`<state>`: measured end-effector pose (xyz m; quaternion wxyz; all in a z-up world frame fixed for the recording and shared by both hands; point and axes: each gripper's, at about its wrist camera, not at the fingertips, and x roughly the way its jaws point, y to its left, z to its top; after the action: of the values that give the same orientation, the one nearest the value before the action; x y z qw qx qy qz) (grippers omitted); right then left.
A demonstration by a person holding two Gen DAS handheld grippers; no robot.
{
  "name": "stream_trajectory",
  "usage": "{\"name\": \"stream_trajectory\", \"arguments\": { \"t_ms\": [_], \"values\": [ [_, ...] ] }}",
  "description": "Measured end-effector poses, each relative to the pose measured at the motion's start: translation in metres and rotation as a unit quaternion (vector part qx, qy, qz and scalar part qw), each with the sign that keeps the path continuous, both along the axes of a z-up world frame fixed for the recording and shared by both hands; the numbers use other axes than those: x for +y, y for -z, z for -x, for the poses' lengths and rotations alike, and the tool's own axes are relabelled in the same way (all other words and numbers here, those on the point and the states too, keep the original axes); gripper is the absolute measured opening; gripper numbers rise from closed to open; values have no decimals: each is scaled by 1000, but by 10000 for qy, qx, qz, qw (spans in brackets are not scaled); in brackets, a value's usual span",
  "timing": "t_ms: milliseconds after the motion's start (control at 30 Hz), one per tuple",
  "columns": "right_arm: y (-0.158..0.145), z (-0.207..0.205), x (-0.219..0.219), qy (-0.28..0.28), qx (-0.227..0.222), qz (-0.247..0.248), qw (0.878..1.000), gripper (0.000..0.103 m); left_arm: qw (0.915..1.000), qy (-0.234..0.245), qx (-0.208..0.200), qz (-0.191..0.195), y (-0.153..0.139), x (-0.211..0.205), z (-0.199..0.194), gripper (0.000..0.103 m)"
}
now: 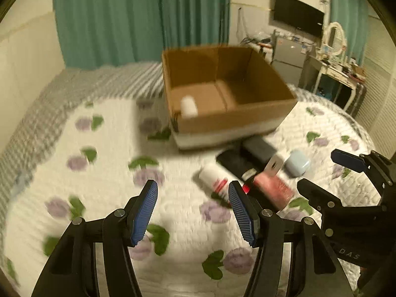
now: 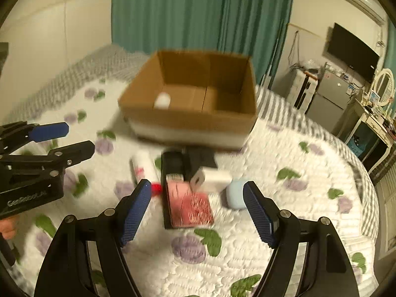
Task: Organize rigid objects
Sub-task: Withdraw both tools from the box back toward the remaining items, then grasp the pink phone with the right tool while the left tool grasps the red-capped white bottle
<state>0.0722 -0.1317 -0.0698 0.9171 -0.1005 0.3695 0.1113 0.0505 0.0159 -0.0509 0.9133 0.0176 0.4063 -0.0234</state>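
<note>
An open cardboard box point(image 1: 237, 116) point(image 2: 193, 121) stands on the bed with a white cylinder point(image 1: 188, 106) point(image 2: 162, 101) inside. In front of it lie a white tube with a red cap point(image 1: 214, 178) point(image 2: 143, 168), a pink box point(image 1: 273, 188) point(image 2: 189, 204), black flat items point(image 1: 257, 148) point(image 2: 173, 163), a white adapter point(image 2: 210, 178) and a light-blue case point(image 1: 297, 164) point(image 2: 235, 195). My left gripper point(image 1: 193, 210) is open and empty above the quilt, left of the pile. My right gripper point(image 2: 198, 210) is open and empty, straddling the pink box from above.
The bed has a white quilt with purple flowers point(image 1: 148, 175) point(image 2: 188, 247). Green curtains point(image 1: 138, 17) hang behind. A fridge point(image 2: 329, 99), a dresser with a mirror point(image 1: 334, 39) and a wall TV point(image 1: 298, 14) are at the right.
</note>
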Motion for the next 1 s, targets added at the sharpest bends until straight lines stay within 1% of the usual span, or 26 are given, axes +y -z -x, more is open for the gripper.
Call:
{"name": "stream_trajectory", "arguments": {
  "t_ms": [100,200,333,367,433,467,500,533,667,733,800,867,933,1000],
  "values": [
    [26,-4,3,-29,219,130,9997,76,9998,-108,163,-1,21,-1,-6,62],
    [49,-12,7,-123,431,308,9985,76,9997,-189,171,-60,33,0,-10,62],
    [72,-20,13,-164,692,396,9967,75,9992,-176,367,33,46,3,-16,62],
    [77,-22,14,-138,724,485,9961,74,9990,-177,400,51,48,5,-16,62],
    [84,-26,16,-97,745,697,9947,66,9988,-176,447,87,51,6,-17,62],
    [83,-26,16,-100,712,708,9949,66,9987,-173,460,97,52,6,-17,62],
    [82,-26,16,-86,671,715,9951,62,9987,-172,472,107,53,7,-17,62],
    [79,-25,15,-71,598,725,9956,55,9986,-169,480,115,54,7,-18,62],
    [70,-24,12,5,369,749,9965,49,9986,-191,488,86,55,7,-18,62],
    [66,-24,11,42,325,735,9968,46,9987,-196,472,59,54,6,-17,62],
    [68,-28,12,14,356,770,9964,46,9987,-214,460,5,54,5,-17,62],
    [76,-36,17,44,347,940,9950,43,9987,-228,450,-22,54,4,-17,62],
    [88,-44,22,17,435,1063,9934,25,9989,-227,416,-39,53,3,-15,62],
    [86,-45,20,56,446,942,9945,23,9989,-238,386,-69,51,2,-14,62]
  ]
}}
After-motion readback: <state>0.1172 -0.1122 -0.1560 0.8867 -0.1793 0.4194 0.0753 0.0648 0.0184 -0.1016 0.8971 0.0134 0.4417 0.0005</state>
